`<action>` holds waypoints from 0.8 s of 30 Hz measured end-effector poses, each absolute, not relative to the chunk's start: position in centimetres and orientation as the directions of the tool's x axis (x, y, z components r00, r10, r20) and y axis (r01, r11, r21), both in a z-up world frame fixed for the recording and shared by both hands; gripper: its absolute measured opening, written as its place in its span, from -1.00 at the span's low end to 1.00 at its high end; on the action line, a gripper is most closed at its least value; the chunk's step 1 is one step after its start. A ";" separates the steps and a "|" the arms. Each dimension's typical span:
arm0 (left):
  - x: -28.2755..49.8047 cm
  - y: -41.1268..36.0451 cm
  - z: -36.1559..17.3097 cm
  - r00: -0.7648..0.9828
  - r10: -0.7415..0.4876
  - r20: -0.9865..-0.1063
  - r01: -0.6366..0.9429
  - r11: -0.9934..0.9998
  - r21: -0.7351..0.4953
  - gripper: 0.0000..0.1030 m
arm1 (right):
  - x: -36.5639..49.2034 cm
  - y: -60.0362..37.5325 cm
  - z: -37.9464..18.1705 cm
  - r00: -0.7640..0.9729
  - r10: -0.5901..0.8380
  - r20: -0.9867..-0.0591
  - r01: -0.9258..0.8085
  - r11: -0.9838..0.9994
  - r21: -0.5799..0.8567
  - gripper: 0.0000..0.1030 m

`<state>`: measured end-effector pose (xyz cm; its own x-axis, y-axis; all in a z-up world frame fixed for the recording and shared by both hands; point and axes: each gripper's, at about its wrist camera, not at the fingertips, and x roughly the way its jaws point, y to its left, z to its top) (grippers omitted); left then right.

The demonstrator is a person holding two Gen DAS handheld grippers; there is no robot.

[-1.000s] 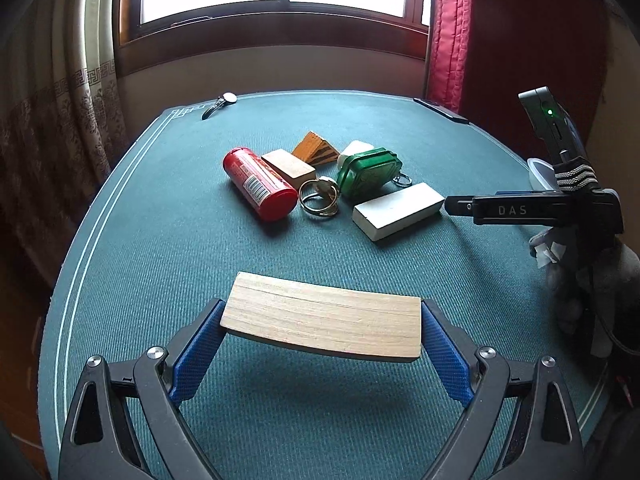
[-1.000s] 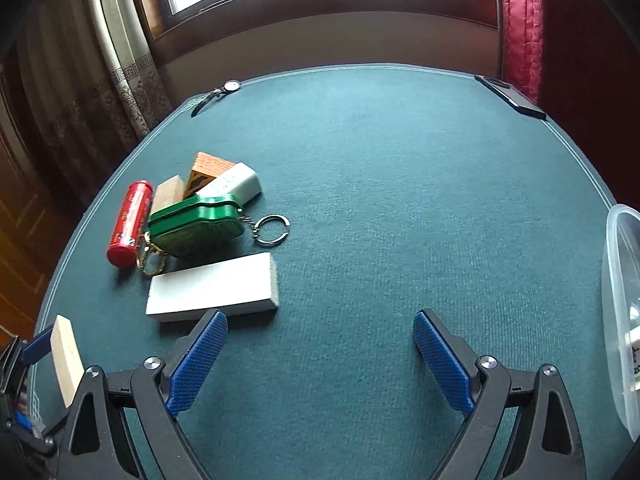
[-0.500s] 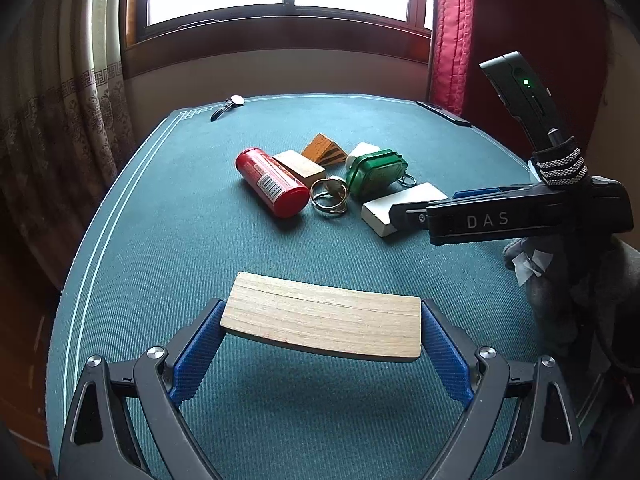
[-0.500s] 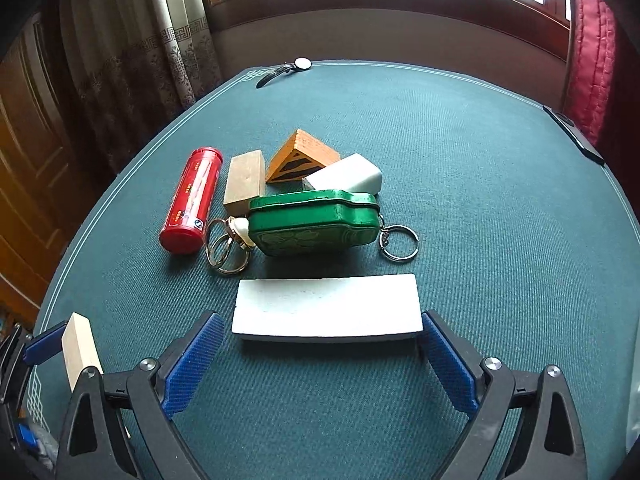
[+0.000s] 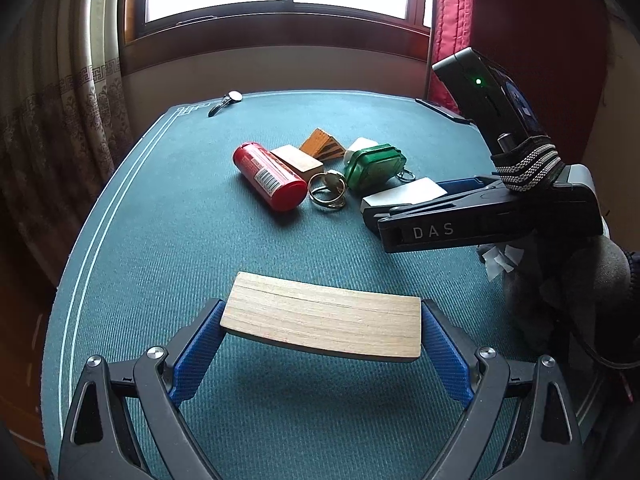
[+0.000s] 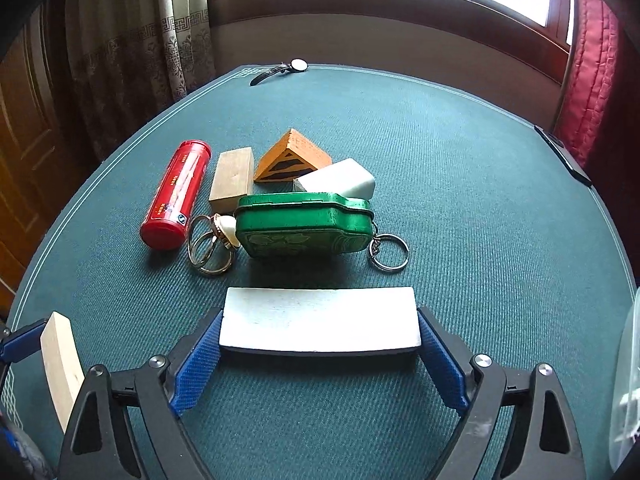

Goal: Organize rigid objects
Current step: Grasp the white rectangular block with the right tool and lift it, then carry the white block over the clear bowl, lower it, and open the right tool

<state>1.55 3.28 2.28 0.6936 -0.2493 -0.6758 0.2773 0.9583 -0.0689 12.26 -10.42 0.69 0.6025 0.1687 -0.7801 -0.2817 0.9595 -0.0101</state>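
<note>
My left gripper (image 5: 322, 344) is shut on a flat wooden block (image 5: 320, 326), held above the green table. My right gripper (image 6: 319, 344) has its jaws around a long white block (image 6: 319, 322), and both pads touch its ends. The white block also shows in the left wrist view (image 5: 404, 196), partly behind the right gripper's body. Beyond it lie a green tin (image 6: 304, 224) with key rings (image 6: 388, 250), a red cylinder (image 6: 176, 194), a small wooden block (image 6: 233, 178), an orange wedge (image 6: 292, 156) and a white wedge (image 6: 340, 180).
A wristwatch (image 6: 280, 69) lies at the table's far edge. A dark flat device (image 6: 562, 154) lies at the far right edge. A clear plastic container (image 6: 626, 384) stands at the right. Curtains and a window are behind the table (image 6: 460, 180).
My right gripper moved left and forward until the white block sat between its jaws, then closed in on its ends. My left gripper kept the wooden block and hardly moved.
</note>
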 end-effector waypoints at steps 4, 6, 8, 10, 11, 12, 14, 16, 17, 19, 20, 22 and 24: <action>1.6 3.0 2.1 0.689 -0.248 -0.681 0.281 0.958 -0.065 0.83 | 11.6 -11.3 0.6 0.603 0.169 -0.779 -0.273 0.962 -0.002 0.81; 1.6 2.9 2.0 0.688 -0.248 -0.682 0.284 0.957 -0.062 0.83 | 11.2 -11.8 0.6 0.603 0.171 -0.779 -0.269 0.963 0.004 0.81; 1.6 2.8 2.0 0.688 -0.248 -0.682 0.285 0.957 -0.060 0.83 | 10.8 -12.6 0.6 0.602 0.176 -0.779 -0.261 0.965 0.016 0.81; 1.6 2.7 2.0 0.688 -0.248 -0.682 0.286 0.956 -0.059 0.83 | 10.3 -13.4 0.7 0.600 0.183 -0.779 -0.250 0.967 0.035 0.81; 1.6 2.7 2.0 0.688 -0.247 -0.683 0.285 0.957 -0.058 0.83 | 10.1 -13.8 0.7 0.599 0.187 -0.779 -0.244 0.969 0.044 0.81; 1.6 2.7 2.0 0.688 -0.245 -0.683 0.285 0.957 -0.057 0.83 | 9.9 -14.2 0.8 0.598 0.189 -0.779 -0.239 0.970 0.052 0.81; 1.7 2.6 2.0 0.687 -0.244 -0.685 0.285 0.957 -0.055 0.83 | 9.5 -15.1 0.8 0.599 0.192 -0.778 -0.227 0.972 0.065 0.81; 1.6 2.4 2.0 0.686 -0.241 -0.686 0.285 0.957 -0.051 0.83 | 9.0 -16.1 0.8 0.599 0.195 -0.776 -0.213 0.974 0.080 0.81; 1.6 2.3 2.0 0.686 -0.240 -0.687 0.286 0.957 -0.049 0.83 | 8.8 -16.6 0.9 0.600 0.198 -0.775 -0.207 0.974 0.089 0.81; 1.6 1.9 2.0 0.686 -0.237 -0.688 0.289 0.957 -0.041 0.83 | 8.4 -17.5 1.1 0.604 0.202 -0.771 -0.194 0.976 0.103 0.81; 1.5 1.8 2.0 0.686 -0.236 -0.688 0.292 0.956 -0.037 0.83 | 8.1 -18.0 1.2 0.607 0.204 -0.768 -0.189 0.976 0.110 0.81; 1.5 1.4 1.9 0.684 -0.236 -0.690 0.298 0.954 -0.031 0.83 | 7.6 -18.8 1.5 0.616 0.205 -0.760 -0.180 0.977 0.118 0.81; 1.4 1.0 1.9 0.683 -0.236 -0.691 0.304 0.952 -0.025 0.83 | 7.2 -19.6 1.8 0.625 0.206 -0.753 -0.169 0.977 0.127 0.81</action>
<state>1.41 0.99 1.93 0.6829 -0.2363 -0.6912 0.3042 0.9523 -0.0250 7.17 -19.62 1.80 0.6249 0.2061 -0.7530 -0.1688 0.9774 0.1274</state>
